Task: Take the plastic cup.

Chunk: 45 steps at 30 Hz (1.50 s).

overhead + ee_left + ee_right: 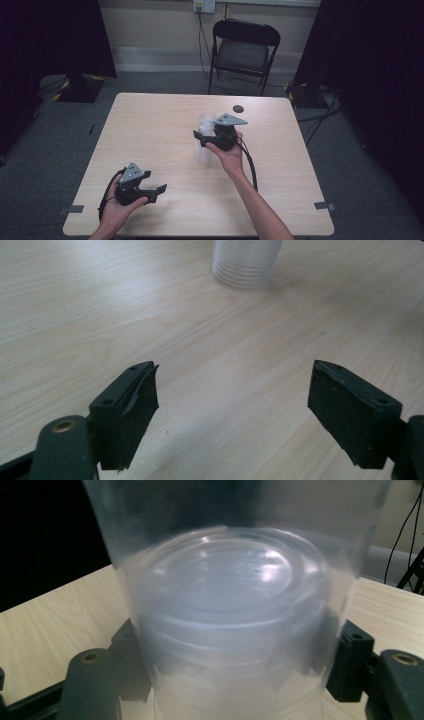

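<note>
The right gripper (202,139), held in the person's right hand (227,152), is clamped around a stack of clear plastic cups (204,137) near the middle of the wooden table (150,125). In the right gripper view its two black jaws sit on either side of the stack (235,625), pressed against the translucent wall, and the ridged rims of the nested cups show through the outer one. The stack stands upright on the table, with its base on the wood in the left gripper view (245,262).

The left gripper (159,191) rests in the person's left hand (117,205) well apart from the cups, nearer the table's front edge and to the left of the stack. Its jaws stand wide apart with bare tabletop between them, holding nothing, as the left gripper view (232,410) makes plain. A cable trails from each gripper back toward the person.

Beyond the cups, close to the table's far edge, lies a small dark round disc (238,108). Behind the table, past that far edge, stands a black folding chair (242,52) on the grey floor, with dark curtains (50,35) hanging to either side of the room.
</note>
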Each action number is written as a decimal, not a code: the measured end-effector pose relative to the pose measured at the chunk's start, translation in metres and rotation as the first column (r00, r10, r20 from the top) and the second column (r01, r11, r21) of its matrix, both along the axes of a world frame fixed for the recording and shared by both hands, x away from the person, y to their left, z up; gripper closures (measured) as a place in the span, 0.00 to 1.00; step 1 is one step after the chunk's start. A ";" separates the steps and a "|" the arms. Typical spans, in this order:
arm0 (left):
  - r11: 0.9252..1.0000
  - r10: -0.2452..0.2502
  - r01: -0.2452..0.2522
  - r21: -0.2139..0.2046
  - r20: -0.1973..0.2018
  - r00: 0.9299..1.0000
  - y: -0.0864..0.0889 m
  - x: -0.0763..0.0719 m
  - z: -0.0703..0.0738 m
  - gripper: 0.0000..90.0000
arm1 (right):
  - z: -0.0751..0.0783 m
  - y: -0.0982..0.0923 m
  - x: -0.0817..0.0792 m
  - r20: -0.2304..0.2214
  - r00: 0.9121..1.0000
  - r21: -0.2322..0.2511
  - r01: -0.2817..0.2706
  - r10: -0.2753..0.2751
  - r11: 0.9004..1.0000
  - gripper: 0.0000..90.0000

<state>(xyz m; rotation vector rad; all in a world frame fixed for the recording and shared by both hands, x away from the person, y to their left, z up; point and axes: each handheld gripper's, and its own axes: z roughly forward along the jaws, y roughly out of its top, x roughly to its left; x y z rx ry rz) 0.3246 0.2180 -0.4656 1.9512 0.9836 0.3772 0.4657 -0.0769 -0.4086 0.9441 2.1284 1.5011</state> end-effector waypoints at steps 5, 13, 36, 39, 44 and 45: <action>1.000 0.002 -0.002 0.000 -0.001 1.000 0.000 0.000 0.000 0.22 | 0.002 -0.001 0.000 -0.005 1.000 0.003 -0.006 0.006 1.000 0.33; 1.000 0.001 -0.001 0.002 0.001 1.000 0.000 0.000 0.000 0.22 | 0.012 -0.001 0.000 0.009 1.000 0.004 0.002 -0.002 1.000 0.33; 1.000 0.005 -0.005 -0.011 -0.008 1.000 -0.001 0.001 -0.001 0.22 | 0.039 -0.005 0.000 0.044 0.999 0.042 0.012 -0.013 0.999 0.33; 1.000 0.005 -0.006 -0.017 -0.010 1.000 -0.001 0.000 -0.001 0.22 | 0.042 -0.006 0.001 0.045 0.999 0.053 0.013 -0.015 0.999 0.34; 0.999 0.008 -0.009 -0.043 -0.005 1.000 -0.001 0.000 0.000 0.22 | 0.048 -0.007 0.000 0.051 0.999 0.072 0.014 -0.017 0.997 0.34; 0.999 0.010 -0.010 -0.047 -0.002 1.000 -0.001 0.000 0.000 0.22 | 0.049 -0.007 0.000 0.052 0.999 0.080 0.013 -0.017 0.997 0.34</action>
